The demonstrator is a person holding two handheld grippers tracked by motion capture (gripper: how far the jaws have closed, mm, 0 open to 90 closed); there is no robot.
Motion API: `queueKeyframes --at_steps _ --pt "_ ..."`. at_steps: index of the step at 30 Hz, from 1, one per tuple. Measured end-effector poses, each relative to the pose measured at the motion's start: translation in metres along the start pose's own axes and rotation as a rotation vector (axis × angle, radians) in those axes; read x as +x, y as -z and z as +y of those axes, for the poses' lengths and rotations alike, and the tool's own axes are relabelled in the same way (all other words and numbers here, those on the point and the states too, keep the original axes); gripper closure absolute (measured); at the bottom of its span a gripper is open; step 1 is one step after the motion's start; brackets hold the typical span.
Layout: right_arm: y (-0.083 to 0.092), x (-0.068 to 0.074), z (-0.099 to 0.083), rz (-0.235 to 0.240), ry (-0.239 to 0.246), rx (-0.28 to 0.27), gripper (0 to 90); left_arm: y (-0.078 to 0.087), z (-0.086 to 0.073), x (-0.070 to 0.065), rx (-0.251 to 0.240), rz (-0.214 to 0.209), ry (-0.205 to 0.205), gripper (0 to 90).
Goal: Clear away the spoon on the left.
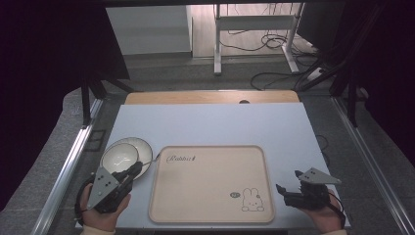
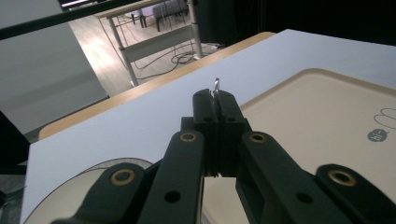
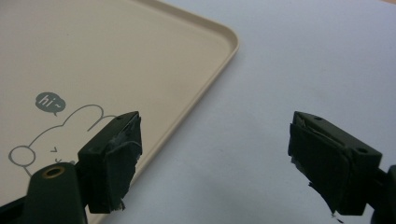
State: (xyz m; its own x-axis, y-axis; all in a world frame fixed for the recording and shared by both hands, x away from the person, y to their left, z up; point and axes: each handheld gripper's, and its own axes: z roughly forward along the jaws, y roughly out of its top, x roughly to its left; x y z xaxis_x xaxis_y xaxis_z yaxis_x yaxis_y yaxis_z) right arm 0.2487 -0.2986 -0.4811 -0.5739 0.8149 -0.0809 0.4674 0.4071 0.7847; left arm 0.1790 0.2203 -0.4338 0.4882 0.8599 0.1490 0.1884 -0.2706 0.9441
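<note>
While the left gripper (image 1: 128, 172) pinched a thin metal utensil (image 2: 216, 86) above the white bowl (image 1: 121, 154), the right gripper (image 3: 215, 158) gaped empty, likely awaiting placement on the beige rabbit-printed tray (image 1: 210, 215).

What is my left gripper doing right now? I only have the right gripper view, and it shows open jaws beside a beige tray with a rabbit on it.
Observer: The left gripper has its jaws shut on a thin metal piece that pokes out past the tips.
Operator: Where is it on the table?
Observer: Just left of the tray, with its jaws over the near rim of a white plate.
Operator: Anything on that plate?
Observer: A white bowl sits on it.
</note>
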Motion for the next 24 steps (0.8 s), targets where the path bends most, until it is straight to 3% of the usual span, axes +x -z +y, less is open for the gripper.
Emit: queueKeyframes --at_steps 24 --pt "0.0 -0.001 -0.001 0.002 0.003 0.0 17.6 -0.039 0.002 -0.016 0.041 -0.055 -0.034 90.0"
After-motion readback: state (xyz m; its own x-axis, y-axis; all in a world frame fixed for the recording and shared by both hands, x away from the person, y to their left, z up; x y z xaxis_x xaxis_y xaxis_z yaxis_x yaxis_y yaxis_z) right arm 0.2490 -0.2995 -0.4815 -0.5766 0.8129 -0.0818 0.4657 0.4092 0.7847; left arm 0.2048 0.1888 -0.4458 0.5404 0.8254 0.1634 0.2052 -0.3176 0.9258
